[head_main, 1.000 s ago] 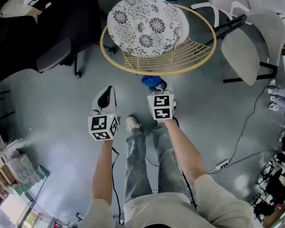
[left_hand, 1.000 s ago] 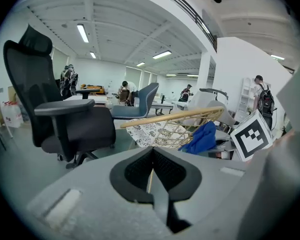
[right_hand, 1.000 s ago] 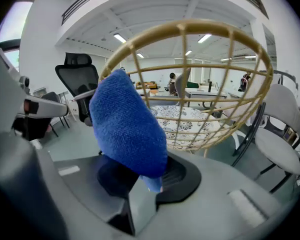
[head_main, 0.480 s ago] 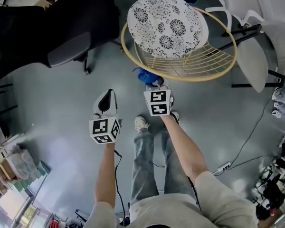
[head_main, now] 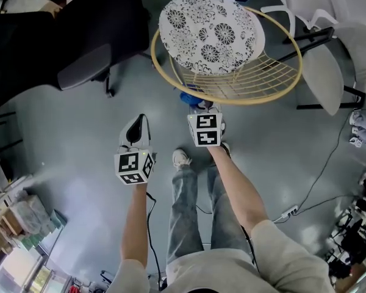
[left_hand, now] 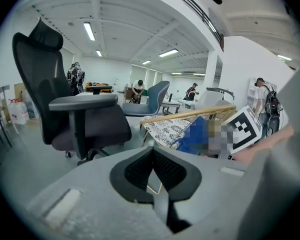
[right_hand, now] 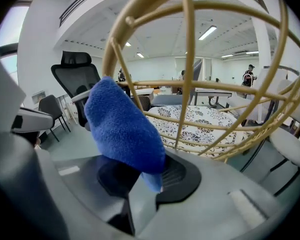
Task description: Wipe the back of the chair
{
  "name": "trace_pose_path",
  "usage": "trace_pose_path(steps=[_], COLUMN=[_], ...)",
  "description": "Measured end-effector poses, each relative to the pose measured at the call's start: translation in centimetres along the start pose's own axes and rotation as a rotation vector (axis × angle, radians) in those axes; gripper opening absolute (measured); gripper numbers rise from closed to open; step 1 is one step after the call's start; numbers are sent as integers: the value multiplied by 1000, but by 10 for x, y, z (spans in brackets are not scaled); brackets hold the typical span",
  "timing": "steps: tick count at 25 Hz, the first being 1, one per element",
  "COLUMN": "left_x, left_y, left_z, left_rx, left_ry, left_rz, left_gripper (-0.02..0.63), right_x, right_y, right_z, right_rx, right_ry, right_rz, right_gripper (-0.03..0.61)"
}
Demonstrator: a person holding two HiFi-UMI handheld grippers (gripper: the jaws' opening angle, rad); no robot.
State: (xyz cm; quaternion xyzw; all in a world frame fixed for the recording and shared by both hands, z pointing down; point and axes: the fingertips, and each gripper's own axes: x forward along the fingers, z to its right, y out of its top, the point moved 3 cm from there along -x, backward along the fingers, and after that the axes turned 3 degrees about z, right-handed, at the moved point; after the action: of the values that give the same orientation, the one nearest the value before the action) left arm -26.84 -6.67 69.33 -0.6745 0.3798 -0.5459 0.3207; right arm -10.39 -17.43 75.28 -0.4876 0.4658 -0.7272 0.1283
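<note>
A round wicker chair (head_main: 265, 72) with a yellow wire back and a black-and-white patterned cushion (head_main: 208, 32) stands in front of me. My right gripper (head_main: 201, 105) is shut on a blue cloth (head_main: 191, 97), held at the near edge of the chair's rim. In the right gripper view the blue cloth (right_hand: 124, 126) rests against the yellow wire bars (right_hand: 186, 59) of the chair back. My left gripper (head_main: 136, 127) hangs to the left, away from the chair, its jaws closed with nothing between them (left_hand: 154, 171).
A black office chair (head_main: 85, 66) stands at the left, also seen in the left gripper view (left_hand: 65, 104). White chairs (head_main: 329, 54) stand at the right. Cables and a power strip (head_main: 285, 212) lie on the grey floor at the right. My legs are below.
Over the second the chair has shifted right and up in my view as my head moved. The right gripper with the cloth has come nearer the chair's rim. The left gripper barely moved.
</note>
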Motion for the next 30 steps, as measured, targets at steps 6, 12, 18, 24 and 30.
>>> trace_pose_path(steps=[6,12,18,24,30], left_x=[12,23,38,52,63], left_y=[6,6,8,13,17], left_z=[28,64,99,135,164], left_rx=[19,36,50,56,65], left_ry=[-30,-62,-84,-100,-119], left_rz=[0,-9,-14,-11,-8], left_gripper=[5,5,5,5,5], right_x=[-16,-35,-52,-68,-83], right_y=[-5,-9,-12,-12,-7], right_z=[29,65,109,155,186], right_rx=[-6,-24,-29,-32,-20], right_ry=[-21,-48,-75,-107,-126], right_rz=[10,15,22,31,48], right_gripper=[86,86,86,86,86])
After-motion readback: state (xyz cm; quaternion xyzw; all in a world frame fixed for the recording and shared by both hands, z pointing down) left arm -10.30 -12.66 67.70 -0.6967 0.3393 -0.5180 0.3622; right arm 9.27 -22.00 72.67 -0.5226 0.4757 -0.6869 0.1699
